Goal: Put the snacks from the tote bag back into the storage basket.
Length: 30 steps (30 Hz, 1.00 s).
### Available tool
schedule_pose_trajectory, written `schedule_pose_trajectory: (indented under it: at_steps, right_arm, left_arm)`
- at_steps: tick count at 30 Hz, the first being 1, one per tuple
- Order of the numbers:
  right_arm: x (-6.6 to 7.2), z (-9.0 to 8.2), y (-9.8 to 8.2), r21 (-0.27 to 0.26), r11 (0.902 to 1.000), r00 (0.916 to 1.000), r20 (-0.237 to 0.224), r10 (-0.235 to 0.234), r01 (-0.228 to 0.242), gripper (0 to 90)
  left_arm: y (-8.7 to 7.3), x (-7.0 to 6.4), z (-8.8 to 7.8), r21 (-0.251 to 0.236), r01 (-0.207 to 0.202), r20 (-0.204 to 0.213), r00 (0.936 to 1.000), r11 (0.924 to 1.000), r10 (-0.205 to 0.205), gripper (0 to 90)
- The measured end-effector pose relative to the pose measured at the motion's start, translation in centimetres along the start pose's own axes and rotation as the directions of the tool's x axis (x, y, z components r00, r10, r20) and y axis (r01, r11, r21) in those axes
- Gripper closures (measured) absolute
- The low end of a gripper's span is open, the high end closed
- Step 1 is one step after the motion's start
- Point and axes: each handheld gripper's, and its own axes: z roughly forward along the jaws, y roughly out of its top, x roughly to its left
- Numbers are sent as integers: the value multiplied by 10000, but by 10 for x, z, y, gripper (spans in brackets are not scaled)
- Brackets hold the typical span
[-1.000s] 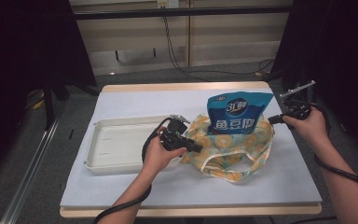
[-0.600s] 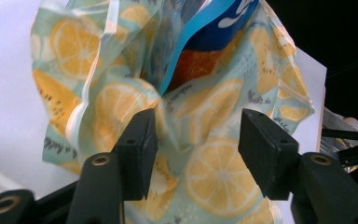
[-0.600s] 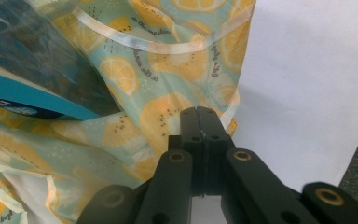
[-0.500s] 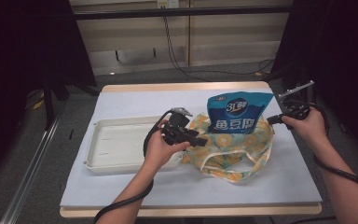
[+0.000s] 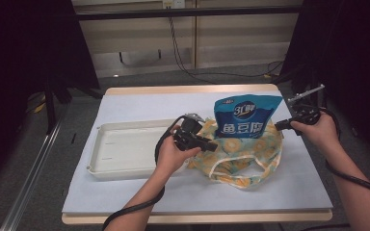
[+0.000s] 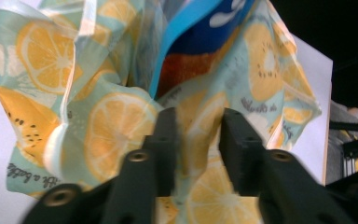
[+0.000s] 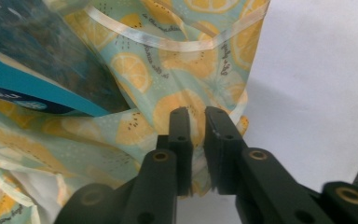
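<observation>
Here, a cloth bag (image 5: 241, 156) with orange slices printed on it lies on the white table (image 5: 125, 192). A blue packet (image 5: 245, 118) stands up inside the bag, and its top sticks out above the cloth. Just left of the bag sits a white tray (image 5: 125, 149).

The left gripper (image 5: 211, 146) is at the left side of the bag. In the left gripper view its jaws have a gap between them, and a fold of the cloth (image 6: 198, 140) sits in that gap. The jaws have just been closing, but the pads do not squeeze the cloth, so the left gripper is let go.

The right gripper (image 5: 280, 126) is at the right edge of the bag. In the right gripper view its jaws are close together, with a thin edge of the cloth (image 7: 197, 121) pinched between them. These jaws have just been opening a little. The cloth is gripped there.
</observation>
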Motion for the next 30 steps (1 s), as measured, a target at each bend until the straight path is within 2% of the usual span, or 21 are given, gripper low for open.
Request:
schedule_pose_trajectory:
  at_steps: [3, 5, 7, 10, 11, 12, 13, 14, 16, 19, 20, 21, 23, 24, 25, 26, 27, 28, 29, 30]
  right_arm:
    - [0, 2, 0, -81, 10000, 10000, -36, -3, 3, 704]
    - [1, 3, 0, -114, 9999, 9999, -144, 51, -52, 671]
    - [1, 6, 1, -154, 9998, 9999, -114, 112, -114, 596]
    - [2, 9, 1, -162, 9999, 9999, -95, -56, 55, 582]
    - [3, 11, 1, -191, 9998, 9999, -151, -15, 13, 582]
    - [3, 12, 1, -149, 9999, 9999, -133, -12, 10, 582]
    - [4, 14, 1, -130, 9999, 9998, -213, 57, -60, 596]
    - [4, 14, 1, -29, 10000, 9998, -206, 41, -42, 635]
    - [4, 17, 0, -16, 9999, 9992, -379, -102, 101, 699]
    - [5, 19, -1, 133, 9998, 9992, -375, -117, 122, 830]
    - [5, 20, -1, 162, 9998, 9989, -463, -60, 67, 872]
    - [4, 21, -2, 184, 9998, 9988, -484, -79, 88, 897]
    - [3, 22, -3, 257, 9996, 9990, -440, -53, 64, 900]
    - [2, 23, -3, 358, 9993, 9991, -416, -70, 85, 900]
    - [1, 24, -5, 442, 9990, 9996, -272, -65, 77, 900]
    - [1, 24, -5, 442, 9990, 9996, -272, -65, 77, 900]
    - [1, 25, -5, 327, 9995, 9995, -324, -31, 42, 900]
    - [0, 24, -6, 326, 9995, 9997, -256, -3, 11, 900]
    - [0, 24, -7, 268, 9996, 9995, -307, -40, 48, 900]
    - [-1, 23, -8, 205, 9998, 9996, -289, 48, -42, 899]
  left_arm:
    - [-3, 0, 1, 9, 57, 60, 10000, 10000, -57, 792]
    - [-4, -1, 1, 125, 23, -22, 10000, 9999, -23, 816]
    - [-7, -2, 1, 28, -22, 41, 10000, 10000, 22, 828]
    - [-11, -2, 2, 8, -13, 176, 9998, 10000, 13, 850]
    - [-12, -3, 2, 70, 9, 56, 10000, 10000, -9, 857]
    - [-14, -2, 2, 56, 40, 187, 9998, 10000, -41, 860]
    - [-16, -2, 3, 6, 85, 257, 9996, 10000, -85, 869]
    - [-16, -3, 3, 177, 34, 119, 9999, 9998, -36, 872]
    - [-19, -3, 4, 212, 114, 260, 9996, 9997, -119, 877]
    - [-24, -2, 6, 300, 264, 275, 9993, 9992, -272, 886]
    - [-25, -2, 7, 194, 306, 408, 9987, 9993, -314, 886]
    - [-26, -3, 7, 279, 287, 243, 9993, 9992, -294, 887]
    - [-28, -3, 10, 356, 242, 297, 9992, 9991, -252, 888]
    - [-29, -3, 9, 486, 199, 143, 9997, 9986, -206, 887]
    - [-30, -3, 11, 539, 217, 269, 9994, 9983, -232, 888]
    - [-31, -4, 11, 590, 288, 126, 9995, 9978, -296, 888]
    - [-33, -3, 12, 518, 241, 265, 9993, 9984, -255, 887]
    - [-33, -4, 11, 719, 232, 102, 9997, 9971, -240, 886]
    - [-34, -2, 12, 606, 312, 318, 9989, 9977, -332, 883]
    - [-34, -3, 11, 744, 294, 135, 9994, 9968, -305, 869]
